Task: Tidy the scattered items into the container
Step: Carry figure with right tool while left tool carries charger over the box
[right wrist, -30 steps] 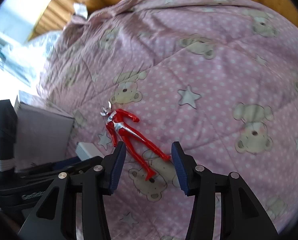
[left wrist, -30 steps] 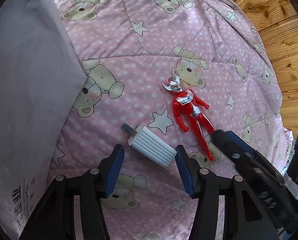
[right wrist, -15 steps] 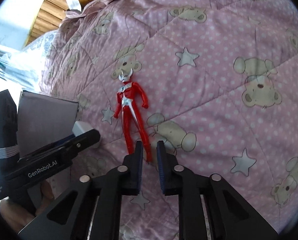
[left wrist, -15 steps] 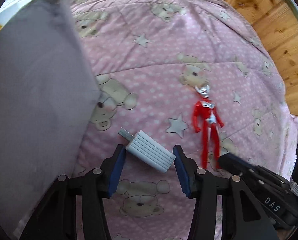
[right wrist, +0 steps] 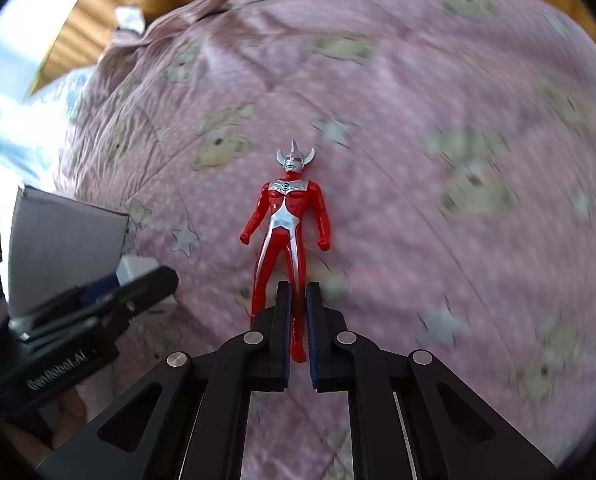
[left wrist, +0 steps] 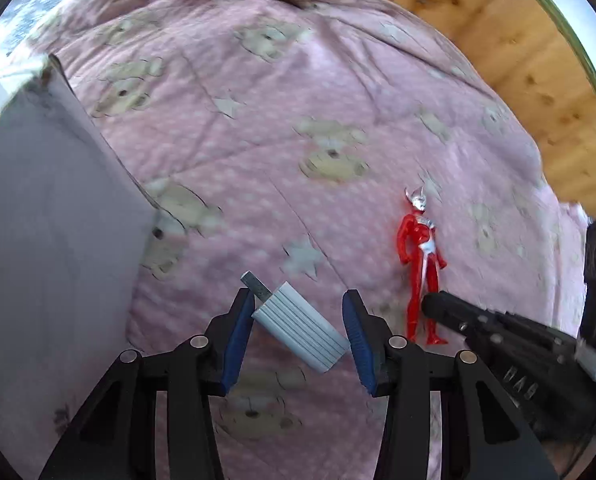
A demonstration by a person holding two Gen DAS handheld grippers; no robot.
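The right gripper clamps 1 leg of the red figure above the pink quilt. The left gripper sits at left beside a grey box.

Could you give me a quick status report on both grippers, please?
Right gripper shut on red figure by one leg. Left gripper clamps grey charger. Grey box at left, path unobstructed.

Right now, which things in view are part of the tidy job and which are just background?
Job:
- red figure, one leg clamped in right gripper
- grey ribbed block, held between the fingers of left gripper
- grey box, likely the container

Background:
- pink bear quilt
- wooden wall
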